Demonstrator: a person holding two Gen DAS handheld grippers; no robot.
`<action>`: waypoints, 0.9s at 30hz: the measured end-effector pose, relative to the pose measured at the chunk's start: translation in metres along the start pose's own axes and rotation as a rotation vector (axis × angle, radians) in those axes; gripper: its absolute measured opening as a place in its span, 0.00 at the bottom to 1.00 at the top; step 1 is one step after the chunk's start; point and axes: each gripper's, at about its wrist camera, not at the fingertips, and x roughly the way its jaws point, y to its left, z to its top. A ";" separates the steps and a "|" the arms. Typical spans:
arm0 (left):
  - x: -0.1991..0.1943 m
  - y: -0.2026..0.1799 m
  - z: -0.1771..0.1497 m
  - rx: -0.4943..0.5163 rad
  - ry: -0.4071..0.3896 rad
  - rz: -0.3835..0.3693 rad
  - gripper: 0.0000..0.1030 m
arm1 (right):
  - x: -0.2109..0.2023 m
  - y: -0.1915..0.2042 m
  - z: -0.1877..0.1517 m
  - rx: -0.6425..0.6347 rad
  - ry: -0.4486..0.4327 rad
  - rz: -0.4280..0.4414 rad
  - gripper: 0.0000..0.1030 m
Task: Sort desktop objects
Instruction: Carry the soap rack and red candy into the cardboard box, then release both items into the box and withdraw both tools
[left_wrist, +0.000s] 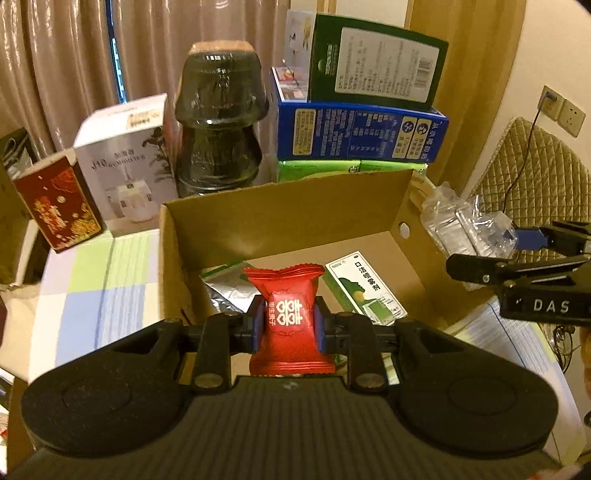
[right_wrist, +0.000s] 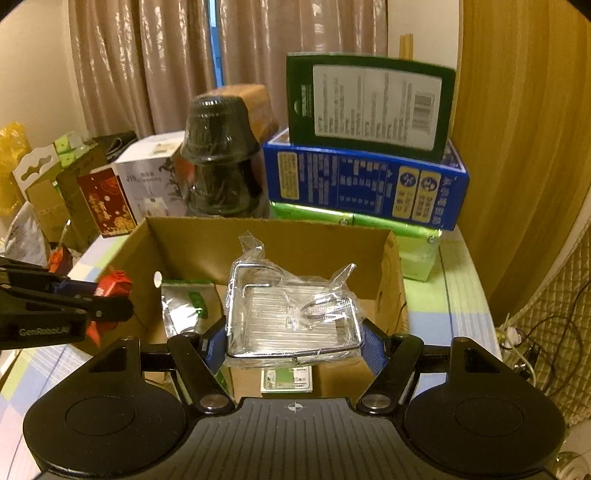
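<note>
My left gripper (left_wrist: 289, 325) is shut on a red candy packet (left_wrist: 287, 317) with white characters, held above the near side of an open cardboard box (left_wrist: 284, 225). My right gripper (right_wrist: 293, 341) is shut on a metal wire rack wrapped in clear plastic (right_wrist: 291, 314), held over the same box (right_wrist: 266, 240). Inside the box lie a silver foil pouch (left_wrist: 229, 288) and a white-green spray carton (left_wrist: 364, 291). The right gripper with its rack shows at the right edge of the left wrist view (left_wrist: 517, 251); the left gripper with the packet shows at the left of the right wrist view (right_wrist: 107, 295).
Behind the box stand stacked dark bowls (left_wrist: 221, 122), a white carton (left_wrist: 127, 162), a red carton (left_wrist: 55, 199) and a pile of blue, green and dark-green boxes (left_wrist: 360, 129). The checked tablecloth (left_wrist: 92, 280) lies left. A quilted chair (left_wrist: 535, 173) is at right.
</note>
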 end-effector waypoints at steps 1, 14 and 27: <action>0.006 0.000 0.001 0.006 0.003 -0.006 0.21 | 0.004 0.000 0.000 0.000 0.003 -0.003 0.66; 0.015 0.016 -0.004 -0.066 -0.010 -0.024 0.27 | 0.025 -0.004 0.002 0.031 -0.020 0.005 0.71; -0.055 0.008 -0.061 -0.126 -0.054 -0.023 0.39 | -0.066 -0.011 -0.045 0.096 -0.094 0.040 0.83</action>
